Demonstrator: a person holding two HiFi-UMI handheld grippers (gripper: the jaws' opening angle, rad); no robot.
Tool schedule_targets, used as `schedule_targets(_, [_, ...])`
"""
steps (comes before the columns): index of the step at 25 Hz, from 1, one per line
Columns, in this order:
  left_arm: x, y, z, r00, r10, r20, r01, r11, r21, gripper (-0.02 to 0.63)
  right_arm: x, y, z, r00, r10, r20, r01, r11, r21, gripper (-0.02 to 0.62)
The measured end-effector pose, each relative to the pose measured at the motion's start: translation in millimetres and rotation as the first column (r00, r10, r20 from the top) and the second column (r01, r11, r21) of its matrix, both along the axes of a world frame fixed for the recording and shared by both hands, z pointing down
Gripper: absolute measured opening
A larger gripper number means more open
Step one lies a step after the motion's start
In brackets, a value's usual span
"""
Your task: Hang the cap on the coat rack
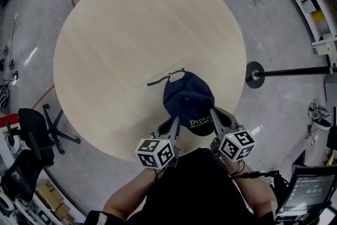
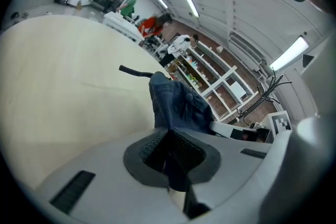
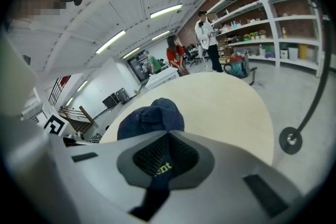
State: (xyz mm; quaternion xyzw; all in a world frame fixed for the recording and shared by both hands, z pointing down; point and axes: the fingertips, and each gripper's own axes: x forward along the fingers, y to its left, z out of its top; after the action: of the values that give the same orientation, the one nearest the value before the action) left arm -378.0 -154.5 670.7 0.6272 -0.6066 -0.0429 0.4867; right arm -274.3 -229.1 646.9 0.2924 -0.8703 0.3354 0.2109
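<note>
Clamping the navy cap (image 1: pixel 188 98) from either side, left tongs (image 1: pixel 170 128) and right tongs (image 1: pixel 216 117) hold it at the six o'clock edge of the round table (image 1: pixel 131 34).

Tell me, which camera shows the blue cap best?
The head view: nearly the whole cap shows from above, strap and lettering included. The left gripper view shows only crumpled cloth past the jaws; the right gripper view its rounded top.
</note>
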Motion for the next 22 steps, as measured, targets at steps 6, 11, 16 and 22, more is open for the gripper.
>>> schedule_targets(6, [32,-9,-21,0.996,0.082,0.036,-0.084,0.995,0.048,0.017,39,0,-21,0.995,0.088,0.047,-0.090,0.995,0.040,0.012])
schedule_targets(11, [78,-22,-44,0.984,0.161,0.079,-0.168,0.981,0.097,0.017,90,-2,-42,0.983,0.161,0.090,-0.168,0.983,0.070,0.012])
schedule_targets(16, [125,-22,-68,0.972,0.204,0.113,-0.218,0.968,0.128,0.017,140,4,-63,0.965,0.225,0.136,-0.240,0.965,0.107,0.012])
schedule_targets(22, [183,-17,-102,0.954,0.251,0.166,-0.280,0.943,0.181,0.017,203,17,-92,0.931,0.300,0.209,-0.334,0.931,0.148,0.012])
